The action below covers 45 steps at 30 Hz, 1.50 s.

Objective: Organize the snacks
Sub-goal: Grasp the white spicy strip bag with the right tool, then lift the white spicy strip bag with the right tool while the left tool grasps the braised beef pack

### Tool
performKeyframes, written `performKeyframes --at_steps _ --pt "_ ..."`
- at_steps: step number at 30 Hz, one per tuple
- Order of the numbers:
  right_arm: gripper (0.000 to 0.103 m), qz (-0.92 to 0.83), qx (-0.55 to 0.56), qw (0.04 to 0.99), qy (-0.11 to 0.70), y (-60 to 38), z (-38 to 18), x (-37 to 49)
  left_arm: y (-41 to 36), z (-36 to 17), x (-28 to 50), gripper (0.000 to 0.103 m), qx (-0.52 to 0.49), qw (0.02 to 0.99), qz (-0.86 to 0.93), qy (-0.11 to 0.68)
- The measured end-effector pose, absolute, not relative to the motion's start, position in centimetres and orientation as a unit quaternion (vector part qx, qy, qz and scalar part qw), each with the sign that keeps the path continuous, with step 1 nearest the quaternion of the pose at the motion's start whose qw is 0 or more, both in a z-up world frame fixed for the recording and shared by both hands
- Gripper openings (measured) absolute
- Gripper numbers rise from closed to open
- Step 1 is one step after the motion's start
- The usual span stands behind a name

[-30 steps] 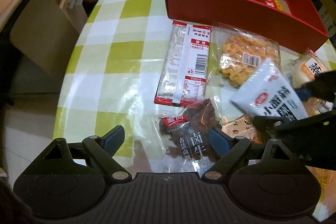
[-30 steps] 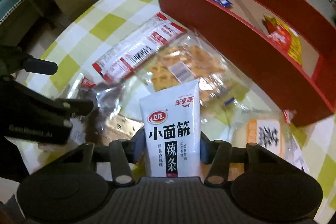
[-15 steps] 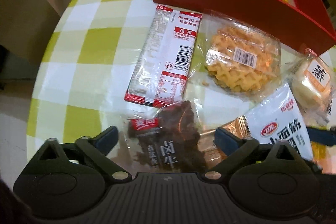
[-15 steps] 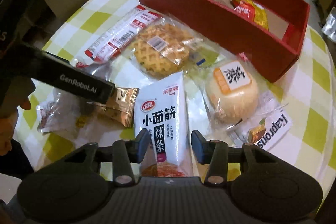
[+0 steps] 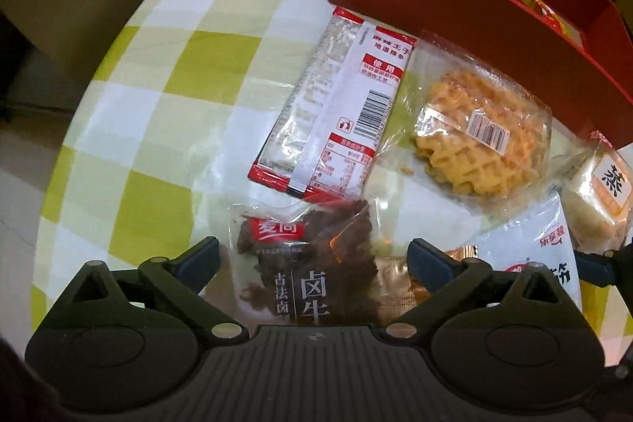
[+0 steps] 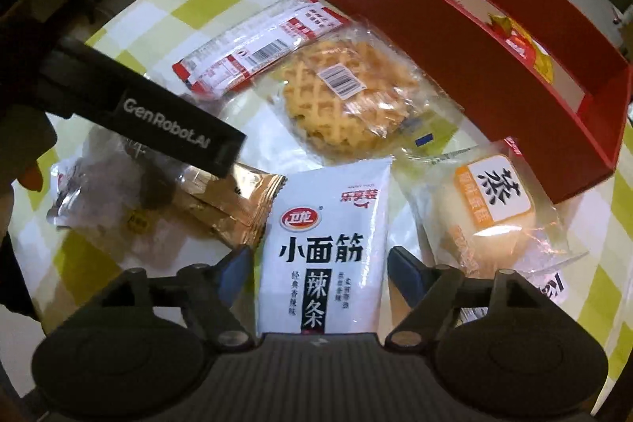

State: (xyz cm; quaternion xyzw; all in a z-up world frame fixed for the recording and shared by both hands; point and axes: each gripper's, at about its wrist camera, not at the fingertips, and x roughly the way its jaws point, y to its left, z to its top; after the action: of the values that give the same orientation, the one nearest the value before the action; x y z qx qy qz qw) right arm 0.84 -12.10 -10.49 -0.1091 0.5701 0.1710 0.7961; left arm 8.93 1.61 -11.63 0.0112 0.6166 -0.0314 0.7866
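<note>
— Hovering low in the left wrist view, the left gripper point(image 5: 312, 258) spreads wide over a clear packet of dark braised beef point(image 5: 312, 263) on the green-and-white checked table point(image 5: 158, 86).

— And the right wrist view?

— Right gripper point(image 6: 320, 263) is also open, straddling a white spicy-strip pouch point(image 6: 328, 240) lying flat, with the wrapped golden waffle point(image 6: 336, 97) beyond, near the red rectangular cardboard box point(image 6: 455, 38).
</note>
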Motion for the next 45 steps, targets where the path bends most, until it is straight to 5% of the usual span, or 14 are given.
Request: performKeyframes --at_steps 5,19,22,26,31,34,36,39,44,45 --pt "0.052 0.152 -0.071 0.798 0.578 -13.9 -9.6 0.9 1.6 -11.2 8.5 0.091 0.02 0.78 -0.053 0.624" --pt "0.045 0.125 -0.017 0.803 0.582 -16.1 -8.7 -1.5 0.8 -10.5 5.9 0.089 0.054 0.773 -0.084 0.626" --pt "0.059 0.131 -0.026 0.797 0.589 -15.6 -9.3 -1.3 0.9 -10.6 5.9 0.09 0.054 0.773 -0.086 0.626" --pt "0.103 0.147 -0.055 0.789 0.593 -14.3 -10.3 -1.4 1.2 -10.7 6.0 0.094 0.053 0.772 -0.088 0.628" --pt "0.103 0.13 -0.1 0.79 0.591 -13.8 -11.2 -2.5 0.9 -11.1 5.8 0.103 0.091 0.781 -0.086 0.612" --pt "0.084 0.103 -0.084 0.796 0.591 -15.2 -10.4 -2.7 0.4 -11.3 5.7 0.103 0.112 0.785 -0.09 0.603" --pt "0.061 0.098 -0.072 0.797 0.591 -15.9 -9.8 -3.0 0.2 -11.2 5.4 0.1 0.122 0.784 -0.096 0.6" --pt "0.058 0.101 -0.069 0.795 0.594 -15.7 -9.5 -3.5 0.1 -10.5 5.1 0.084 0.107 0.782 -0.118 0.603" --pt "0.052 0.111 -0.046 0.796 0.593 -15.6 -8.7 -4.2 -0.9 -9.8 4.0 0.075 0.139 0.788 -0.128 0.586" --pt "0.052 0.11 -0.045 0.798 0.591 -15.6 -8.6 -4.2 -0.9 -9.5 3.9 0.063 0.14 0.79 -0.127 0.583"
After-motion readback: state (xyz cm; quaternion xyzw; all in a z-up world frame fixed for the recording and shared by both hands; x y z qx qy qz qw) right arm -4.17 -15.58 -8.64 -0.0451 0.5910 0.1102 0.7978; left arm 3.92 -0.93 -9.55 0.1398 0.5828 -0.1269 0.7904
